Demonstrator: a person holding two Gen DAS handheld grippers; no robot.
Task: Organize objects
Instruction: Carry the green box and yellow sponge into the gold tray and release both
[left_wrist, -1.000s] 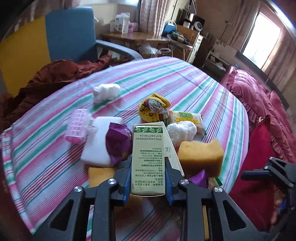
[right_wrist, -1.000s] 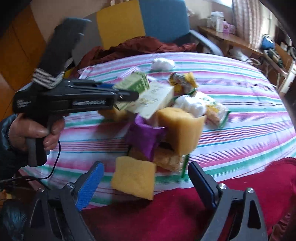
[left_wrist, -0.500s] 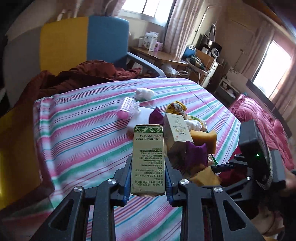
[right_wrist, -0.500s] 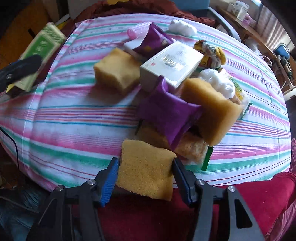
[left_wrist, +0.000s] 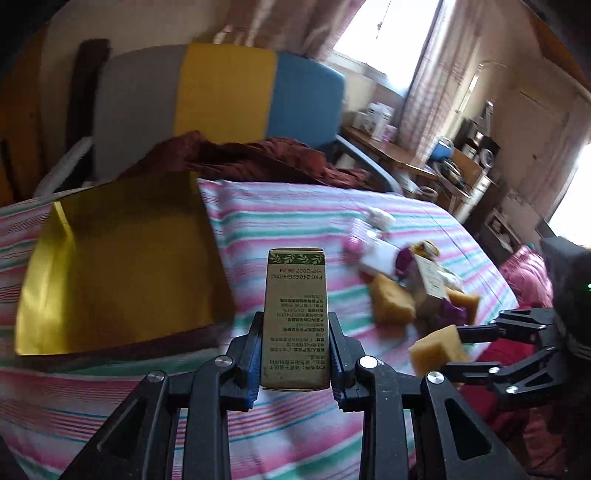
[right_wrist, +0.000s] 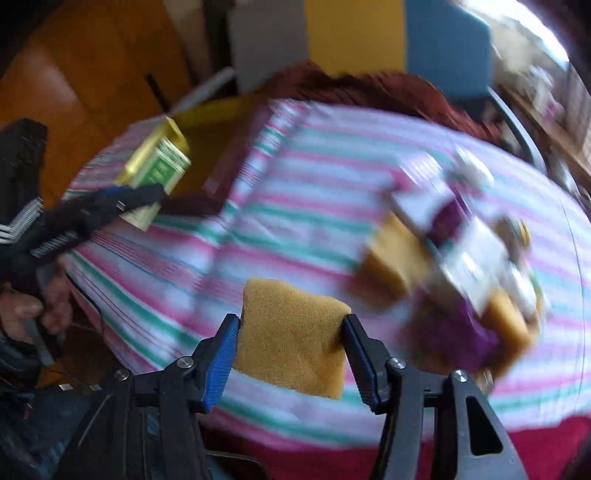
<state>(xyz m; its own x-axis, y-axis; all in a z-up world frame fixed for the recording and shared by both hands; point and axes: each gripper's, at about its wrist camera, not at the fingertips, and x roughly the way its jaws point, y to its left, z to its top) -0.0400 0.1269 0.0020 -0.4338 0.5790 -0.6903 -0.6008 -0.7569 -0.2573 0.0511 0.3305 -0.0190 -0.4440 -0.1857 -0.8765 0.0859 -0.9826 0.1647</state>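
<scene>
Both grippers have swung away from the heap since the earlier frames, each now carrying one item toward the yellow-lined open box at the left of the striped tablecloth. Green-and-beige carton: clamped upright between the jaws of the left gripper, raised just beside the box's near right corner; in the right wrist view the same carton appears in front of the box. Yellow sponge: the right gripper closed onto it within the last second, and its pads now press both sides, with the sponge lifted clear of the cloth. Remaining heap (another sponge, purple packets, a white carton, blurred by motion): well apart from the box, on the right of the cloth. Judgement: two items are in transit, none yet seen inside the box, so most of the sorting remains
</scene>
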